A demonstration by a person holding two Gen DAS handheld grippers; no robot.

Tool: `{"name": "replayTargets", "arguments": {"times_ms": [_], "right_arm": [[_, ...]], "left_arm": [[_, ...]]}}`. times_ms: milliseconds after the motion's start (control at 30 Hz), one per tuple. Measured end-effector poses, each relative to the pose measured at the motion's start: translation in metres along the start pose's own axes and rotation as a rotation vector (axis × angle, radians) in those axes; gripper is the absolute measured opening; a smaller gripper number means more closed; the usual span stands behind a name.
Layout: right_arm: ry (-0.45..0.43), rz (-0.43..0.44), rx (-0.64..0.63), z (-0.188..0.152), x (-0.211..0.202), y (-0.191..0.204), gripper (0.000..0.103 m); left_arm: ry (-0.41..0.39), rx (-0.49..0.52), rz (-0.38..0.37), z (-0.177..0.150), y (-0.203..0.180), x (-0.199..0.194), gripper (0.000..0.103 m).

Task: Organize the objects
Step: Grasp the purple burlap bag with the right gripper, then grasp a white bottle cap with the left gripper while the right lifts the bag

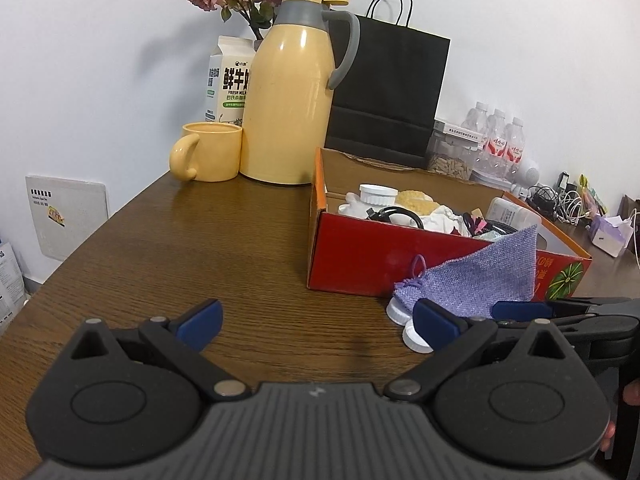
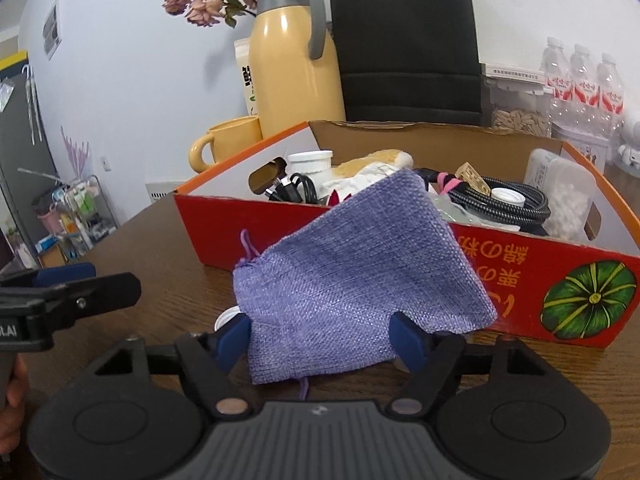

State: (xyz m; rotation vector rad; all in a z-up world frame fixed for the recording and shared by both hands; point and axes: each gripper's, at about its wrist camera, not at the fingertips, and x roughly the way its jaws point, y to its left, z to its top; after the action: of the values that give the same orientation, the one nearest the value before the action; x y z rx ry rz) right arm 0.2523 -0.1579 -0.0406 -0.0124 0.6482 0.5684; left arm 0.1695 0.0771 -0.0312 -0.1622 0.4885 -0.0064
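Purple woven drawstring pouch is what I'm working on: it leans against the near wall of the red cardboard box, its top corner reaching just over that wall and its gathered mouth low toward the table. My right gripper stands wide around the pouch's lower edge, one blue pad on each side, and the cloth looks slack between them, so I judge I'm not clamping it. That stance suits either a fresh grab or a nudge up and over the wall, since the box already holds the other odds and ends: a white jar, black cables, a clear container of cotton swabs. My left gripper hangs wide and empty just left of the pouch, low over the wooden table, likely parked out of the way. Two white caps lie on the table under the pouch's mouth, in front of the box; whether they belong to the pouch I cannot tell.
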Motion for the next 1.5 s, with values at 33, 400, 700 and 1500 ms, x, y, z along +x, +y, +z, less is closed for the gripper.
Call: {"name": "replayTargets", "arguments": {"times_ms": [33,400,700,1500], "right_arm": [[-0.002,0.002,0.008,0.000,0.000,-0.001,0.074],[0.012,-0.060,-0.045,-0.001,0.000,0.008,0.059],[0.014,-0.088,-0.121,-0.002,0.000,0.019,0.030],[-0.220,-0.149,-0.287,-0.024,-0.052,0.047,0.010]], "left_arm": [[0.000,0.000,0.001,0.000,0.000,0.000,0.103],[0.002,0.002,0.004,0.000,-0.001,0.000,0.103],[0.008,0.004,0.003,-0.001,-0.001,0.003,0.103],[0.042,0.029,0.015,-0.004,-0.007,0.012,0.103]]}}
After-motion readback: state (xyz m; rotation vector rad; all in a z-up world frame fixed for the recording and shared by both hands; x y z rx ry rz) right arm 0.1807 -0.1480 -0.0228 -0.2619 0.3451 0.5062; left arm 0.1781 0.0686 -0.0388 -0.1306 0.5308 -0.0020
